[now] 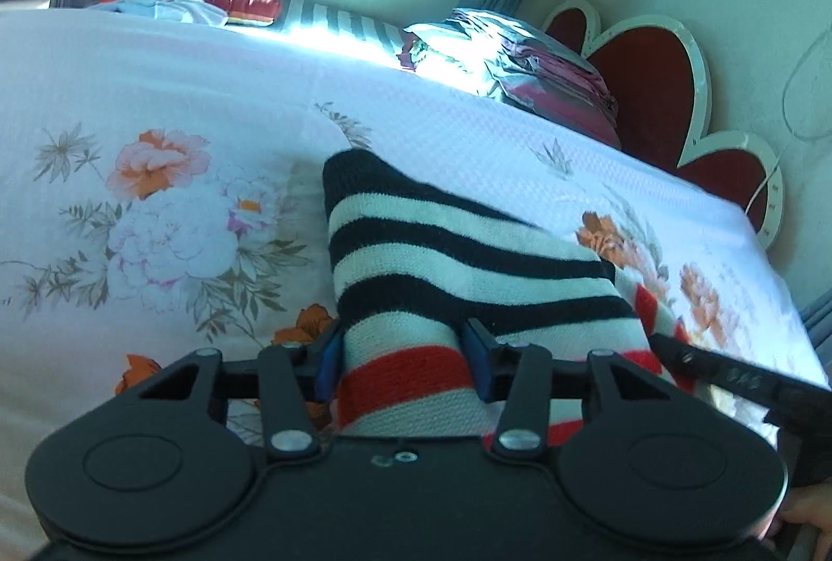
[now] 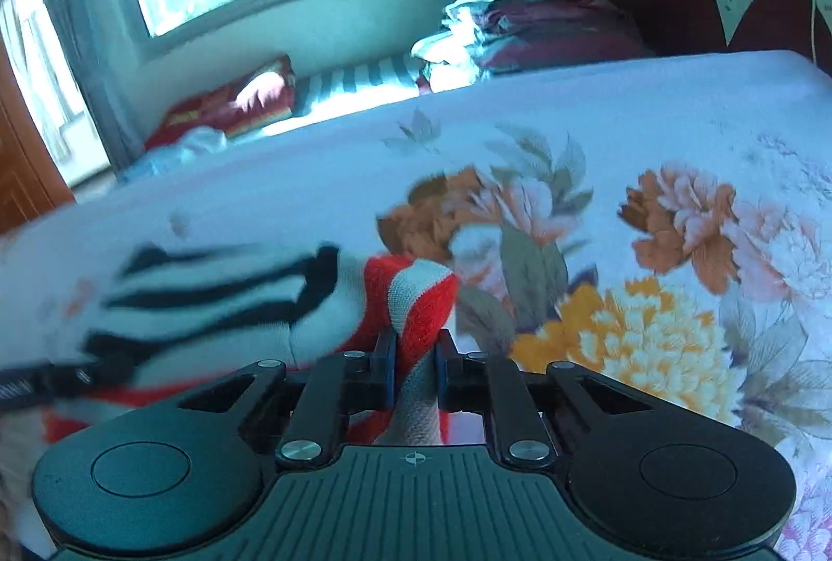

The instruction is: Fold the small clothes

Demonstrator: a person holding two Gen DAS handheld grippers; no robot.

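Left wrist view: striped knit garment lies centre frame on floral bed, left hand-held gripper & right hand-held gripper each pinching its hem; keep both grips level w/ edges aligned.

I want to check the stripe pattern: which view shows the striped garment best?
The left wrist view: the striped garment is sharp, black and white bands running into red ones. The right wrist view shows it blurred, at the left edge.

Striped knit garment, black-and-white bands above red-and-white ones, bunched and rumpled on the floral bedspread.
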